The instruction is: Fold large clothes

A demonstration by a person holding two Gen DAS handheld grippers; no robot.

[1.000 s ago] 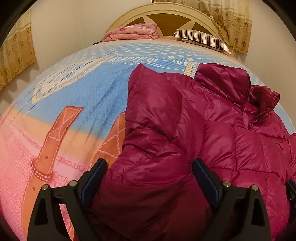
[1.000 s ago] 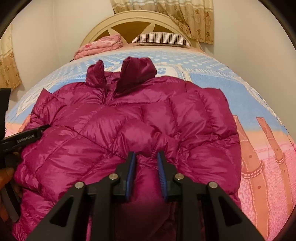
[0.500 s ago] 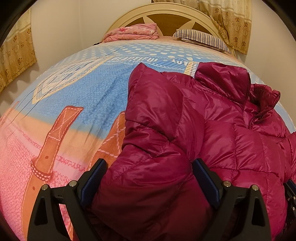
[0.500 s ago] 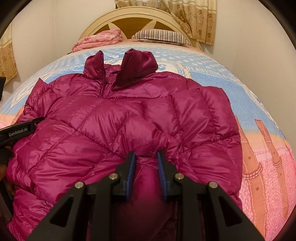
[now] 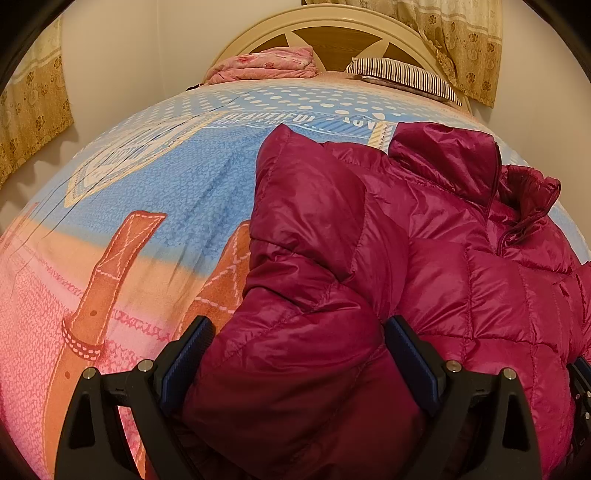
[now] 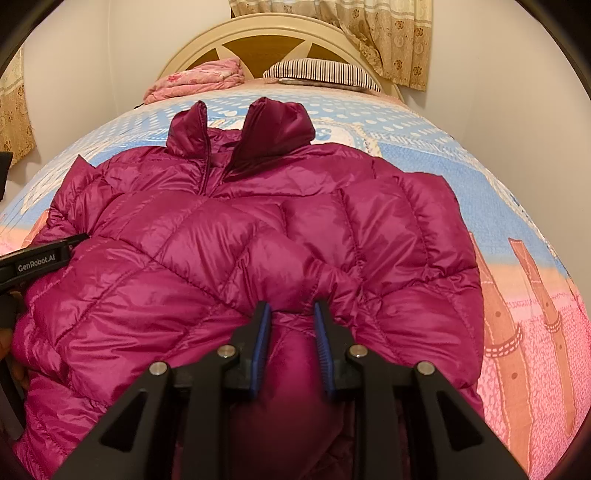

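So closest up, the right gripper (image 6: pixel 291 314) has its blue pads pinched onto a bunched fold of the magenta puffer jacket (image 6: pixel 258 236), near the hem. Over on the other side, the left gripper (image 5: pixel 299 332) has its jaws spread wide with a fat puffy sleeve section sitting between them; can't really tell if the pads are pressing it or just straddling it. The jacket lies front-up across the bed, collar pointing toward the headboard, zipper partly open at the neck. Under it is the blue, orange and pink bedspread (image 5: pixel 147 192). Further back, a folded pink blanket (image 6: pixel 199 79) and a striped pillow (image 6: pixel 321 72) sit against the cream headboard (image 6: pixel 258 33), with floral curtains (image 6: pixel 388 40) behind.
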